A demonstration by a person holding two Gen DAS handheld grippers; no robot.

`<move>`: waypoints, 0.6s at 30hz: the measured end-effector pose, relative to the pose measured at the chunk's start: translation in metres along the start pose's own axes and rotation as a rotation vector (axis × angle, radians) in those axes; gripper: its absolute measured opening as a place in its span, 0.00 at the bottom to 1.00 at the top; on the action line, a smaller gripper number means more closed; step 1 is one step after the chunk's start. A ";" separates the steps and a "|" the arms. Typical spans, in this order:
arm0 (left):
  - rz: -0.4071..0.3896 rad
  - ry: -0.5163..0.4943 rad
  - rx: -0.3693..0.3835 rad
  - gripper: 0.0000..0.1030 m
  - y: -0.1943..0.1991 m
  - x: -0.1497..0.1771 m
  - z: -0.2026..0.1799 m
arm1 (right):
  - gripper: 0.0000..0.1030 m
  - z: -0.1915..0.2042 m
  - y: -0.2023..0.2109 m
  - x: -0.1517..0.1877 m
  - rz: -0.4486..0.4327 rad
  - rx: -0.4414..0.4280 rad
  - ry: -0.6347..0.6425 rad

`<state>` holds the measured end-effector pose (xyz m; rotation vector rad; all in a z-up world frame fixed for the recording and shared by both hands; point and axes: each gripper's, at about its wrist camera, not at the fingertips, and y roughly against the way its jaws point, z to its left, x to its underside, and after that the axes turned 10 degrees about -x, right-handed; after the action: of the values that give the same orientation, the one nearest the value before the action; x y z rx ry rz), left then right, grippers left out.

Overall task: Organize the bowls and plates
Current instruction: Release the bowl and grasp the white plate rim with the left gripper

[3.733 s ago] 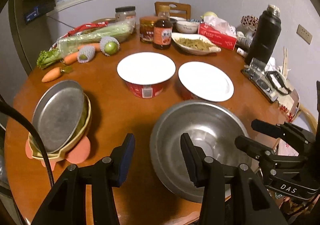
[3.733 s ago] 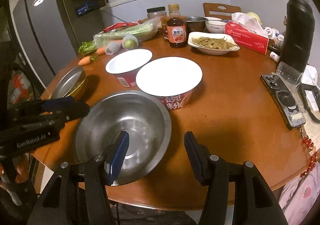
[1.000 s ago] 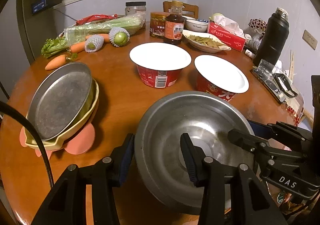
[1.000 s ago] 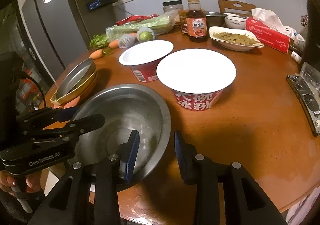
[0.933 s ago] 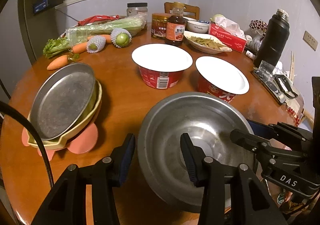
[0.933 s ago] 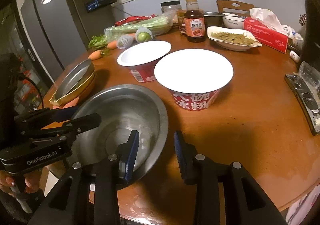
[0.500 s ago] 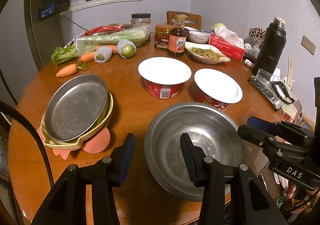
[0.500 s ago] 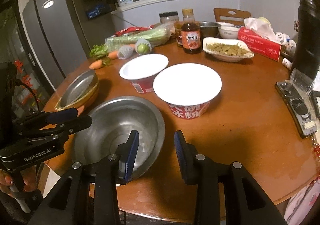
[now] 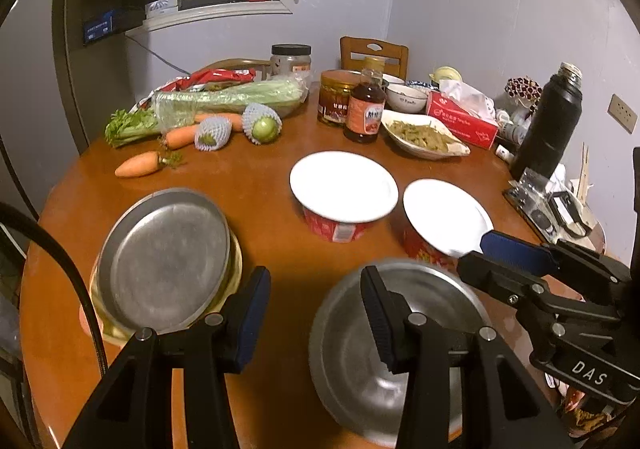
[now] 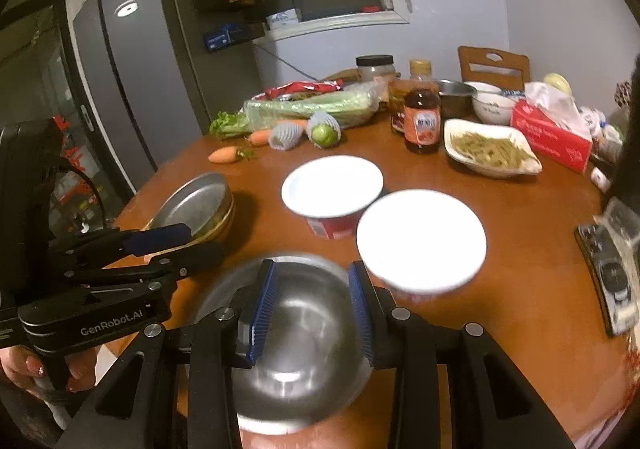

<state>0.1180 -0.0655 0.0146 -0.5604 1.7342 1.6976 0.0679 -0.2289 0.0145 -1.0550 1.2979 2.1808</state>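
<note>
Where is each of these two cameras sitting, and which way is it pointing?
Left wrist view: rides the left claw, looking across the round table toward the far wall; its own two open fingers show, with the right claw entering at right.
Right wrist view: rides the right claw, facing the same way from further right; its open fingers frame the steel bowl, and the left claw and the person's hand show at left.
Both share the steel bowl, two white-lidded noodle cups and the metal plate.

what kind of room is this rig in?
Most likely a home kitchen or dining corner: a round wooden table crowded with carrots, a sauce bottle and a dish of food, with a tall fridge beside it.
</note>
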 end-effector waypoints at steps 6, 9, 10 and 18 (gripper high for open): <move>0.024 0.008 0.000 0.45 -0.019 -0.032 0.001 | 0.37 -0.010 -0.014 -0.036 -0.016 0.016 0.012; 0.027 0.023 -0.006 0.45 -0.024 -0.055 0.003 | 0.37 -0.022 -0.023 -0.054 -0.005 0.042 -0.027; 0.024 0.024 -0.003 0.45 -0.023 -0.061 0.003 | 0.37 -0.026 -0.024 -0.059 0.000 0.046 -0.035; 0.081 0.032 -0.032 0.46 -0.054 -0.104 0.003 | 0.37 -0.038 -0.040 -0.107 0.002 0.071 -0.012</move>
<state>0.2292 -0.0807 0.0488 -0.5411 1.7766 1.7837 0.1778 -0.2370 0.0624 -1.0121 1.3613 2.1227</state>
